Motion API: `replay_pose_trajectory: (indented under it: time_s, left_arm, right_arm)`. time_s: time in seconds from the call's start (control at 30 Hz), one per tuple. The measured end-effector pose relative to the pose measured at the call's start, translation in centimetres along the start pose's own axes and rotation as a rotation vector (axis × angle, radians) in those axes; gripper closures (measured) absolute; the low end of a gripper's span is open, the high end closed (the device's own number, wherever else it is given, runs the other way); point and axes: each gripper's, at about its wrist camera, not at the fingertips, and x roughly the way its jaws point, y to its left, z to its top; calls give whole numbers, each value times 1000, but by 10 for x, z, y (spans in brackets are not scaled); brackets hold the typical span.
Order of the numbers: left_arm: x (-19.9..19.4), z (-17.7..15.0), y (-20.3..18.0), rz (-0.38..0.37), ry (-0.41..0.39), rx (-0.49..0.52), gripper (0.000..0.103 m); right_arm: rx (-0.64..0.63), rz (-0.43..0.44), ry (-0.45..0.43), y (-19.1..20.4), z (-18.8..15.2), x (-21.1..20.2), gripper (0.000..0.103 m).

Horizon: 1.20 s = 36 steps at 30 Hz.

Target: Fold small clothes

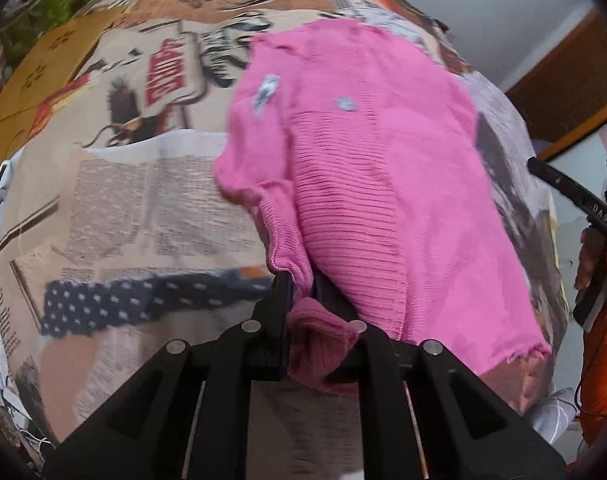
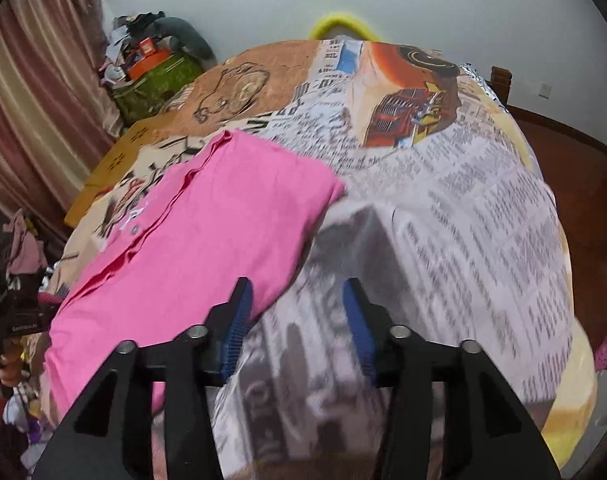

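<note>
Clamping a bunched fold of the pink knit garment (image 1: pixel 367 168), the left gripper (image 1: pixel 303 280) has its jaws drawn nearly together, with the ribbed hem and cuff pinched between them. A wad of pink fabric bulges out below the pinch, at 6 o'clock from the fingertips. From the pinch the garment runs up and away toward 12 to 1 o'clock, spread over the printed bed cover (image 1: pixel 143 200), with two small pale buttons or marks visible on its upper part. The left gripper points steeply downward at the bed surface.

The right gripper (image 2: pixel 297 304) stands with its jaws apart. Its blue pads (image 2: pixel 237 320) show on both inner faces, and nothing lies between them; only the newspaper-print cover (image 2: pixel 463 220) is seen through the gap. The left finger overlaps the near edge of the garment (image 2: pixel 199 240) in this view; contact cannot be confirmed. The right gripper also tilts downward toward the bed.

In the right wrist view the garment lies at 10 o'clock from the fingertips, largely flat, with a button placket along its left edge.

At 3 o'clock in the left wrist view, a hand (image 1: pixel 591 256) grips the black handle of the other gripper beside an orange sleeve (image 1: pixel 603 360).
</note>
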Motion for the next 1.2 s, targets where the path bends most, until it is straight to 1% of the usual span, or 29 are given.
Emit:
replay_pose_trajectory:
  time_s: [0.13,0.23,0.27,0.37,0.4,0.43,0.5,0.53,0.57,0.6,0.63,0.7,0.73,0.77,0.83,1.0,1.1,1.2]
  left_arm:
    - [-1,0,-22,13,-16,32,93]
    - [-1,0,-35,67,-38,79,94]
    - [-2,-1,-36,72,-44,80,94]
    - [-5,-2,-28,67,-55,56,91]
    - [-6,-3,-23,68,-59,42,87]
    - [-8,-5,-19,71,-63,32,85]
    - [-13,-8,-8,86,-75,15,73]
    - [-16,-9,-4,96,-81,11,69]
    - [-20,-11,1,105,-91,9,63]
    - [-24,-13,7,118,-104,6,56]
    - [-25,-12,10,127,-111,2,53]
    - [-32,-12,19,144,-129,-11,51]
    - [-34,-12,22,150,-132,-16,51]
    - [-36,-10,25,159,-135,-22,50]
    - [-38,-7,28,166,-141,-29,50]
    - [-46,7,18,176,-171,-2,49]
    - [-52,19,4,173,-199,29,44]
    - [-54,33,-13,169,-215,67,42]
  right_arm:
    - [6,35,35,7,-16,-2,55]
    - [42,89,84,12,-28,6,55]
    - [51,113,114,15,-32,12,55]
    - [36,124,148,27,-38,24,55]
    - [31,132,160,32,-39,29,55]
    - [28,140,166,36,-38,32,55]
    - [6,134,158,44,-36,35,55]
    - [-3,136,156,46,-34,37,55]
    - [-3,139,155,47,-33,40,55]
    - [7,137,153,46,-34,43,57]
    - [14,133,152,45,-35,44,60]
    - [7,121,150,43,-37,46,81]
    - [6,124,148,42,-37,46,86]
    - [2,122,148,41,-37,47,95]
    - [-25,116,143,42,-39,44,97]
    - [-115,27,131,39,-38,42,99]
    - [-127,-26,133,29,-37,41,99]
    - [-116,-53,134,16,-39,38,99]
